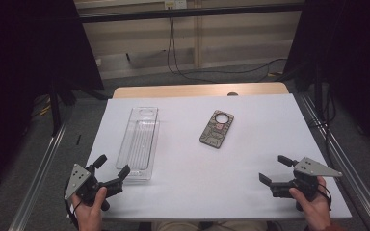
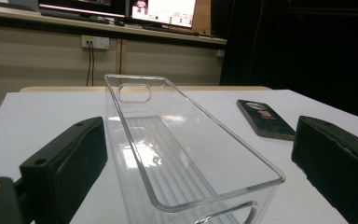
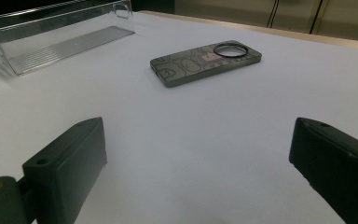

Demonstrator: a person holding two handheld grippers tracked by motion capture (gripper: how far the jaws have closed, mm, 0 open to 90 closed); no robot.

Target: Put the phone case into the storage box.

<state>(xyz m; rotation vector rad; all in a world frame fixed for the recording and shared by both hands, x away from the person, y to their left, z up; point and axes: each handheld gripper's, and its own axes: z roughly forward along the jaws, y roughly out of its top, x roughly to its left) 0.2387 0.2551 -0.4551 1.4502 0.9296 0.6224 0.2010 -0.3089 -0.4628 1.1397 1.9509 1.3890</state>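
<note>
A long clear plastic bin (image 1: 138, 142) lies on the white table (image 1: 250, 159), left of centre, with a handle cutout at each end. A phone (image 1: 217, 128) in a patterned case with a round ring lies flat right of centre. My left gripper (image 1: 112, 166) is open at the bin's near end, its jaws spread to either side of that end in the left gripper view, where the bin (image 2: 177, 149) runs away from me and the phone (image 2: 265, 119) lies to the right. My right gripper (image 1: 275, 169) is open near the front right corner, facing the phone (image 3: 206, 62) and the bin (image 3: 56, 35).
Beyond the white sheet a strip of wooden tabletop (image 1: 200, 90) shows at the far edge. Metal rails (image 1: 43, 163) run along both sides of the table. Cables (image 1: 173, 53) hang down the back wall, with dark curtains on both sides.
</note>
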